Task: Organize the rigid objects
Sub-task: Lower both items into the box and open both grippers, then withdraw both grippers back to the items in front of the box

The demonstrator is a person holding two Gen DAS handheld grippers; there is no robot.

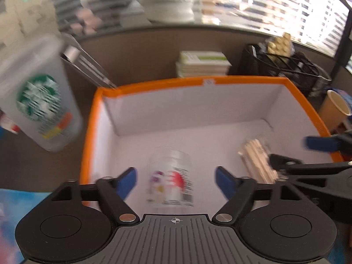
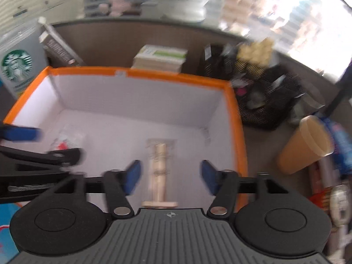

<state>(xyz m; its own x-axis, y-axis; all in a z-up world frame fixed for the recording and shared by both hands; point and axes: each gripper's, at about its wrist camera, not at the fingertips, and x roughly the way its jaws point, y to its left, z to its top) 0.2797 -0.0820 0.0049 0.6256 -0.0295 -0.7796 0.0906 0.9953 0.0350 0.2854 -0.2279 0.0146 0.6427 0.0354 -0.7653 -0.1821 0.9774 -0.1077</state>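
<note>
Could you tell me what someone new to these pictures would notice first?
The orange-rimmed box with white walls fills the middle of both views. Inside it lie a clear printed cup, below the open left gripper, and a bundle of wooden sticks, below the open right gripper. A Starbucks cup stands outside the box's left side.

I see open floor along the back wall of the orange-rimmed box [image 1: 231,79]; a clear cup [image 1: 170,176] and stick bundle [image 1: 257,160] crowd its near side.
</note>
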